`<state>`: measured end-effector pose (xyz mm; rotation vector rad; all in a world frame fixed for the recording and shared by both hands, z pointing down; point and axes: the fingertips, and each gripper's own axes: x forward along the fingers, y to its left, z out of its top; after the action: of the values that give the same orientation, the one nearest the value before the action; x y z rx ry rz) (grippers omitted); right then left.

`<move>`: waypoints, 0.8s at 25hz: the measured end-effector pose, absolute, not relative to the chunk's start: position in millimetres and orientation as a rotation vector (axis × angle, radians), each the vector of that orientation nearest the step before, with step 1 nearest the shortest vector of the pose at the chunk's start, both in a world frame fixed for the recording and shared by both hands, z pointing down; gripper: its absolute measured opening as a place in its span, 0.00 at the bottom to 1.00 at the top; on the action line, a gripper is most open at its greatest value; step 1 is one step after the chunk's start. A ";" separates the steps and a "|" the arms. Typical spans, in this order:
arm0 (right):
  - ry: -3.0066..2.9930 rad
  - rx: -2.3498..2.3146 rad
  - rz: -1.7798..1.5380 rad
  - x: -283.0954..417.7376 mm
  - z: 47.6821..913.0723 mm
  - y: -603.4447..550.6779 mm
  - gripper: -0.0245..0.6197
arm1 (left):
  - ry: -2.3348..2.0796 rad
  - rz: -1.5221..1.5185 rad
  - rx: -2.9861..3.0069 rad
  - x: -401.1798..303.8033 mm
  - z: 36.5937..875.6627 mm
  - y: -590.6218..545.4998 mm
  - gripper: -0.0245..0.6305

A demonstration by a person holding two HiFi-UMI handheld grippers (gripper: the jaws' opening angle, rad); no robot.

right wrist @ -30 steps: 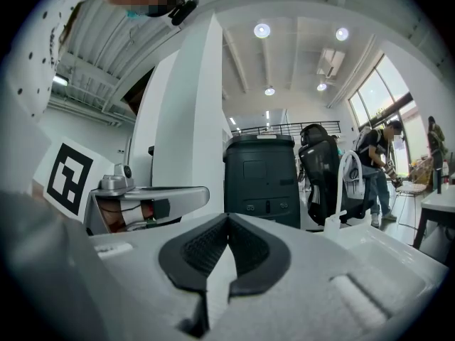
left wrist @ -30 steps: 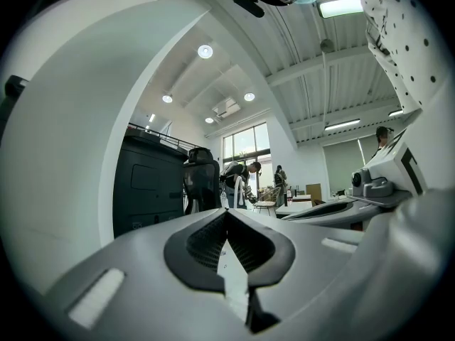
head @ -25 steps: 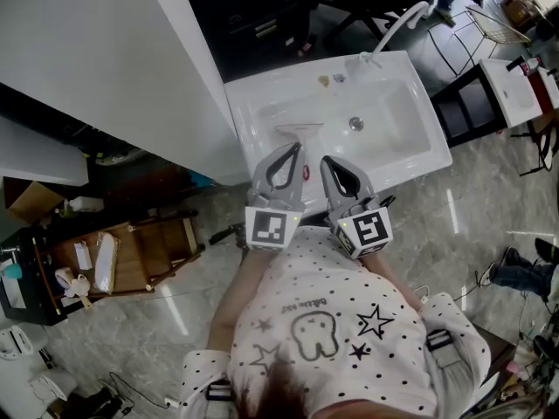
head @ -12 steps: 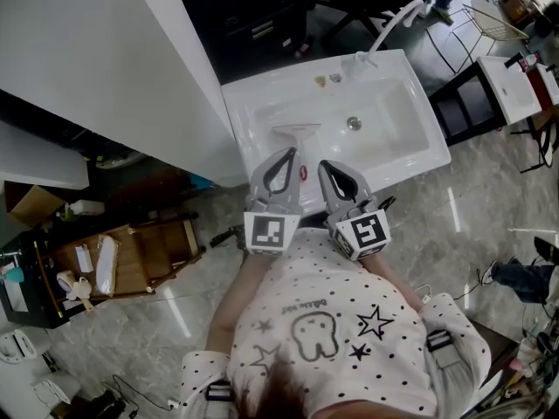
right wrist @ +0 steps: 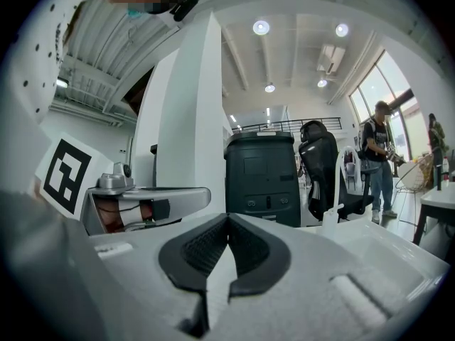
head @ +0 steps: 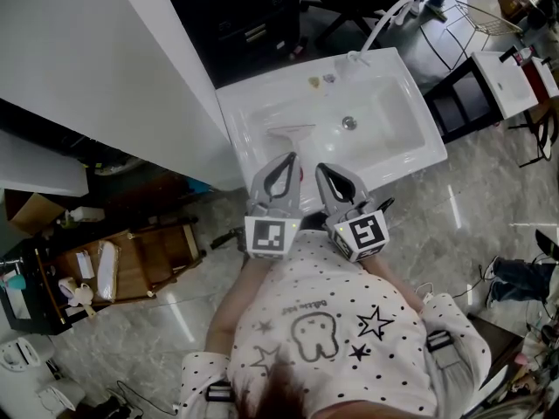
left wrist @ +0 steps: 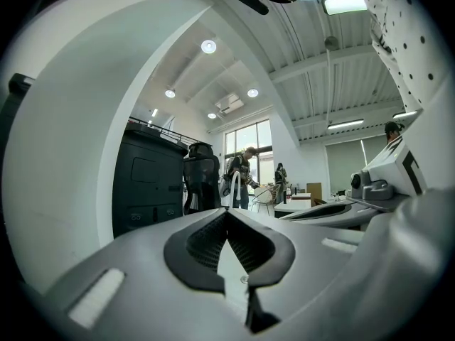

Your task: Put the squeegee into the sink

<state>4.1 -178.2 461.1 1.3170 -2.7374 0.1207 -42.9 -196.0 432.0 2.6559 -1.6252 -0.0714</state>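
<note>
The white sink (head: pixel 410 151) stands in front of me in the head view. A pale squeegee (head: pixel 292 131) lies in its left part, blade far, with its handle running back toward the near rim, where a red spot (head: pixel 303 175) shows. My left gripper (head: pixel 287 156) and right gripper (head: pixel 320 167) hang side by side over the near rim, one on each side of the handle. Both are shut with nothing between the jaws. The tips meet in the left gripper view (left wrist: pixel 226 212) and in the right gripper view (right wrist: pixel 227 217). I cannot tell whether either touches the squeegee.
A curved white faucet (head: pixel 385 23) rises at the sink's far edge, and the drain (head: pixel 349 122) is mid-basin. A black cabinet (head: pixel 249 16) stands behind and a white panel (head: pixel 105 68) to the left. A wooden cart (head: pixel 122 256) and a dark side table (head: pixel 461 103) flank the sink.
Only the head camera's view has drifted, so the sink sits slightly higher and further left in the picture. Both grippers and the squeegee keep their places.
</note>
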 end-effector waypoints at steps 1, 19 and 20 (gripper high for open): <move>-2.738 1.318 0.119 4.5 460.9 -177.6 0.03 | -1.616 -0.068 2.664 -40.7 432.5 -195.1 0.03; -2.737 1.307 0.114 -2.6 460.8 -175.9 0.03 | -1.597 -0.048 2.679 -43.1 443.1 -193.7 0.03; -2.736 1.306 0.111 -3.2 460.4 -176.3 0.03 | -1.597 -0.049 2.676 -43.8 440.6 -194.1 0.03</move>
<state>-3.2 -176.3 460.4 1.3057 -2.7365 0.1114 -43.8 -194.1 440.6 2.6755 -1.5973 -0.0490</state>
